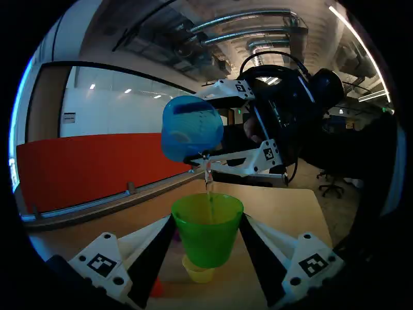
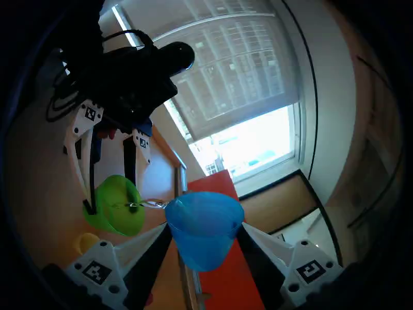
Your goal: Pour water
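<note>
My left gripper (image 1: 207,235) is shut on a green cup (image 1: 207,230), held upright above the wooden table (image 1: 289,206). Above it, my right gripper (image 1: 212,132) holds a blue cup (image 1: 190,128) tipped on its side. A thin stream of water (image 1: 209,181) falls from the blue cup's rim into the green cup. In the right gripper view, my right gripper (image 2: 204,235) is shut on the blue cup (image 2: 204,230), and the water stream (image 2: 147,204) runs to the green cup (image 2: 114,205) held by the left gripper (image 2: 111,178).
A small yellow cup (image 1: 199,271) stands on the table under the green cup, and also shows as the yellow cup (image 2: 86,242). A red partition wall (image 1: 93,165) runs behind the table. An office chair (image 1: 330,183) stands off the table's far right.
</note>
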